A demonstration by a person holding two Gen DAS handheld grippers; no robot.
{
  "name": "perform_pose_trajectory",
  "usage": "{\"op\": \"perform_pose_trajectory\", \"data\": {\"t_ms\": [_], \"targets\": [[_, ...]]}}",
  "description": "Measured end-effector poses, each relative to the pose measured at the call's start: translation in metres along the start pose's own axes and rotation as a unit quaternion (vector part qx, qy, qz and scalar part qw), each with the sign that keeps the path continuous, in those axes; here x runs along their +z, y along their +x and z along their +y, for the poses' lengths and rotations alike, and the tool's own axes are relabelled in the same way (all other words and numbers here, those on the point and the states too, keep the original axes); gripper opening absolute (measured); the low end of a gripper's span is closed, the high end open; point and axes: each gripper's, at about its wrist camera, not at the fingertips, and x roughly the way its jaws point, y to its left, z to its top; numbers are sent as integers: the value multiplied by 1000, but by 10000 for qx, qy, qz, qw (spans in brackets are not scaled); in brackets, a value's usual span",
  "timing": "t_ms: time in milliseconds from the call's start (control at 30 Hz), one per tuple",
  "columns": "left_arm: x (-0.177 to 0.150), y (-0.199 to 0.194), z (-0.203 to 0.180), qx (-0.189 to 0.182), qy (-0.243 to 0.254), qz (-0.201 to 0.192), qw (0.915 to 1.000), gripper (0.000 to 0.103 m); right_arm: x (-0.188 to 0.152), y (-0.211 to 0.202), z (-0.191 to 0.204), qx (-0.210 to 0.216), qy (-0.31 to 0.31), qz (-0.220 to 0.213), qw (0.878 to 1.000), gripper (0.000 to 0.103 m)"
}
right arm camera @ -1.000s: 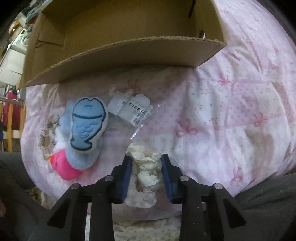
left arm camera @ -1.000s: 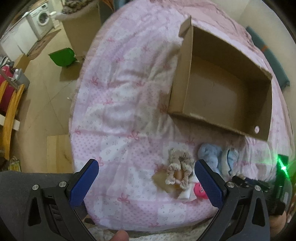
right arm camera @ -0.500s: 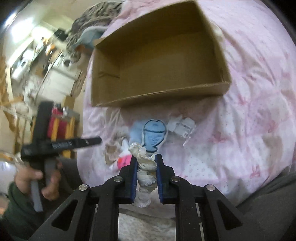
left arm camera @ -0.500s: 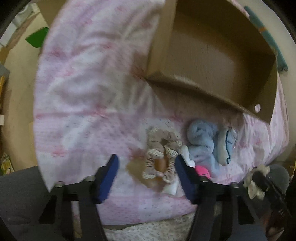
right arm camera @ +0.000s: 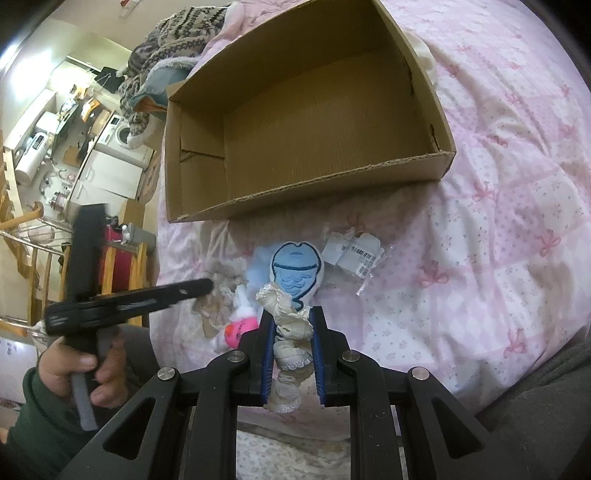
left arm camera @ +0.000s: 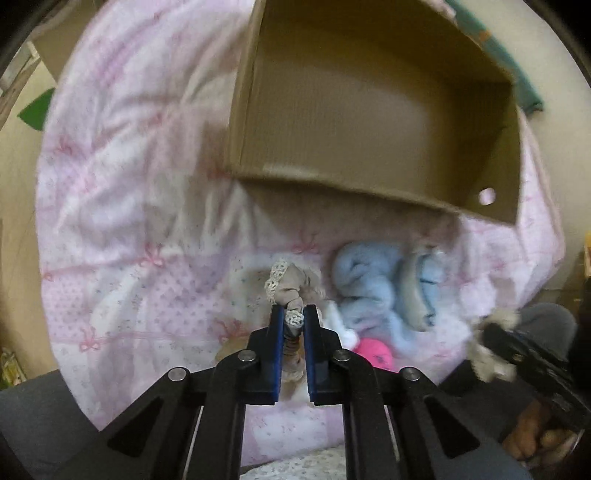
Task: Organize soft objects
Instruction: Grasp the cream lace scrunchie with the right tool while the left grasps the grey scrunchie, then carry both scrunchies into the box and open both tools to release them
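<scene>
In the left wrist view my left gripper points down at the pink quilt, its jaws closing tight on a beige lace-trimmed scrunchie, pads pressing it. Beside it lie a light blue plush and a pink toy. My right gripper is shut on a cream frilly scrunchie, held a little above the quilt. Just beyond it lies the blue fish plush. The open cardboard box sits behind the pile with nothing visible inside. From the right wrist, the left gripper reaches in over the beige scrunchie.
A clear packet with a barcode label lies right of the fish plush. Knitted clothing is heaped behind the box. The bed edge runs close to my fingers, with floor and furniture to the left. A hand grips the left tool.
The left gripper came down over the beige scrunchie and went from wide open to shut on it. The right gripper lifted the cream scrunchie off the quilt and tilted up towards the box.
</scene>
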Motion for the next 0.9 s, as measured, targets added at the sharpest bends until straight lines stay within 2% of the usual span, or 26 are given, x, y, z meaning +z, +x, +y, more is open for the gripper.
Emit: {"op": "perform_pose_trajectory", "data": {"t_ms": [100, 200, 300, 500, 667, 900], "targets": [[-7, -26, 1, -157, -35, -274, 9995, 9, 0, 0, 2, 50, -31, -28, 10000, 19], [-13, -48, 2, -157, -96, -538, 9984, 9, 1, -3, 4, 107, -75, -124, 9998, 19], [-14, -67, 6, 95, -186, -811, 9965, 9, 2, -13, 5, 118, -130, -369, 9992, 19], [-18, -90, 3, 261, -204, -1216, 9920, 9, 10, -30, 12, 150, -268, -653, 9974, 19], [-5, -110, -7, 410, 3, -1677, 9850, 9, 25, -45, 18, -66, -446, -949, 9945, 19], [29, -113, -21, 440, 132, -1942, 9799, 9, 55, -73, 33, -264, -794, -1599, 9836, 19]]}}
